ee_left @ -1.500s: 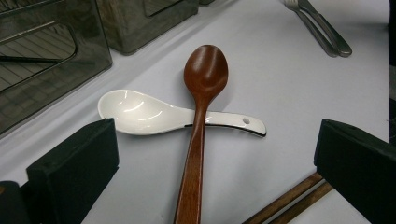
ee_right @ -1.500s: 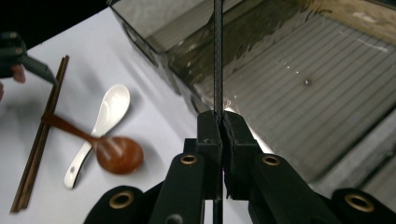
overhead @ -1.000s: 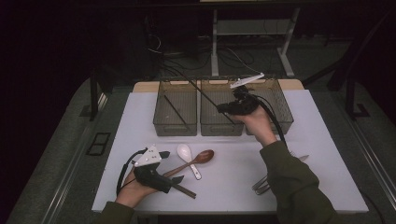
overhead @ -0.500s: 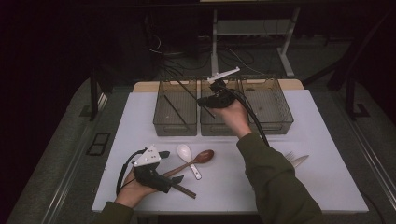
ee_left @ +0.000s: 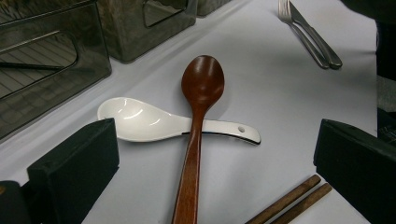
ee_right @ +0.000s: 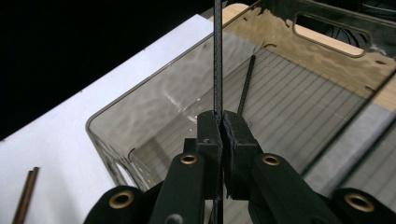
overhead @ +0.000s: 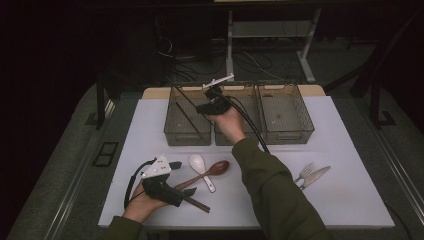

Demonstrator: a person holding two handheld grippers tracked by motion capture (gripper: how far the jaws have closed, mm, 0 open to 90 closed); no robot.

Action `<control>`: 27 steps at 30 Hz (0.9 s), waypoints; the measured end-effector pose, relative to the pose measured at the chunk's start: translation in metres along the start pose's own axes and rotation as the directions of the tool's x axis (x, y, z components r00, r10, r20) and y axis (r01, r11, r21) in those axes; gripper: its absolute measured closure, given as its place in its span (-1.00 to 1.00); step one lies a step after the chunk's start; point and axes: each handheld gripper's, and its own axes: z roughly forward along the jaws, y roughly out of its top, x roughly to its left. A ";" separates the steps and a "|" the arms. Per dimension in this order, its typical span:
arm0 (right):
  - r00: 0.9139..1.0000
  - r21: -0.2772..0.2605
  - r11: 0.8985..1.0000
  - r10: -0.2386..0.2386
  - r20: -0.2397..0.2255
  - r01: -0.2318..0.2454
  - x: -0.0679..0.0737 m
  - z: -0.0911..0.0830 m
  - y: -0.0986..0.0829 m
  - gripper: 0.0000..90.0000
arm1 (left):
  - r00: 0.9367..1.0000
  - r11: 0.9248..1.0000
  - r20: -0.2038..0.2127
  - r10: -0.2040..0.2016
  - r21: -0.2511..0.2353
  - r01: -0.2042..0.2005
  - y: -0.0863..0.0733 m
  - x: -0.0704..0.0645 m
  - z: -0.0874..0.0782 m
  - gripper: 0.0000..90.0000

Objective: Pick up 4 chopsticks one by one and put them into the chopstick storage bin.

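Sorting cutlery into the three smoked bins at the far edge of the table.

Right gripper [overhead: 207, 102]: jaws clamped tight on a black chopstick [ee_right: 217, 56], pinched low on the shaft so the free end points away from me, over the left bin [overhead: 187, 116]. I hold it above the bin's open top, not yet inside. A second black chopstick [ee_right: 246, 84] already lies on the bin's ribbed floor, so my read is that this bin takes the black pair and I'm about to drop its mate next to it. Gripping near one end keeps the jaws clear of the bin walls when I lower it.

Left gripper [overhead: 172, 192]: resting on the table at the near left, jaws spread wide, holding nothing. Between them, straight ahead, is a brown wooden spoon [ee_left: 198, 121], its handle lying across the handle of a white ceramic spoon [ee_left: 154, 123]. Brown wooden chopsticks [ee_left: 292, 200] lie just beside my right jaw. Parked here because it's lined up on the wooden spoon handle for the next pick, I'd guess. The wooden one has to go first since it sits on top.

A fork and knife [overhead: 310, 175] lie together well apart, on the right side of the table. The middle bin [overhead: 250, 127] and right bin [overhead: 285, 112] look empty as far as I can tell through the tinted walls.

Risk: the chopstick is thin and long, so it may swing in the pinch. I should lower it flat before I let go.
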 end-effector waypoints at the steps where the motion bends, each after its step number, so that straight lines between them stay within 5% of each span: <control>1: 1.000 0.005 1.000 -0.001 0.002 0.001 0.001 0.003 0.000 0.90 | 1.000 1.000 0.001 -0.001 -0.001 0.001 0.000 0.000 0.000 -1.00; 22: 0.998 0.105 0.994 -0.047 0.043 0.042 0.014 0.040 -0.012 0.89 | 1.000 1.000 0.004 0.002 0.007 -0.002 0.000 -0.001 0.001 -1.00; 27: 0.997 0.125 0.990 -0.067 0.043 0.061 0.017 0.041 -0.012 0.71 | 1.000 1.000 0.004 0.003 0.008 -0.003 0.000 -0.001 0.001 -1.00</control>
